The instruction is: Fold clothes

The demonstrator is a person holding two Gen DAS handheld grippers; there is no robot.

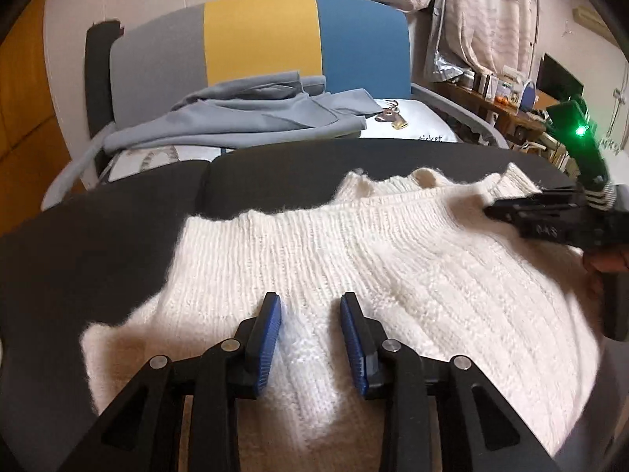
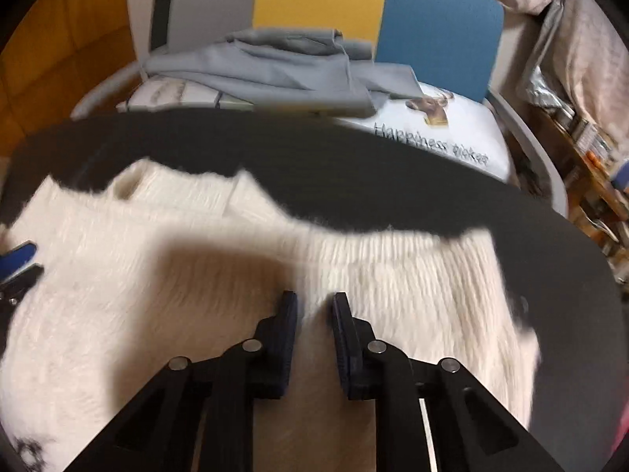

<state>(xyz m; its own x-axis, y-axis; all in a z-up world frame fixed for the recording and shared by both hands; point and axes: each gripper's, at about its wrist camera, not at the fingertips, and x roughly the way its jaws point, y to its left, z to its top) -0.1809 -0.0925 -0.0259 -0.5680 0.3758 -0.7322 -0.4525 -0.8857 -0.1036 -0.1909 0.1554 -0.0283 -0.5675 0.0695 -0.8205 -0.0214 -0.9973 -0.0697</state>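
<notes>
A white ribbed knit sweater (image 1: 354, 275) lies spread over a dark table top (image 1: 98, 244). My left gripper (image 1: 310, 303) hovers over its near part, open, with only knit showing between the blue pads. In the same view my right gripper (image 1: 507, 212) reaches in from the right over the sweater's far right edge. In the right wrist view, which is blurred, the sweater (image 2: 196, 275) fills the middle and my right gripper (image 2: 313, 301) is open above it with a narrow gap. A blue fingertip of the left gripper (image 2: 19, 259) shows at the left edge.
Behind the table stands a chair with a grey, yellow and blue back (image 1: 259, 39). On its seat lie a grey garment (image 1: 251, 114) and a white printed cushion (image 1: 409, 126). Cluttered wooden shelves (image 1: 507, 102) and hanging fabric are at the right.
</notes>
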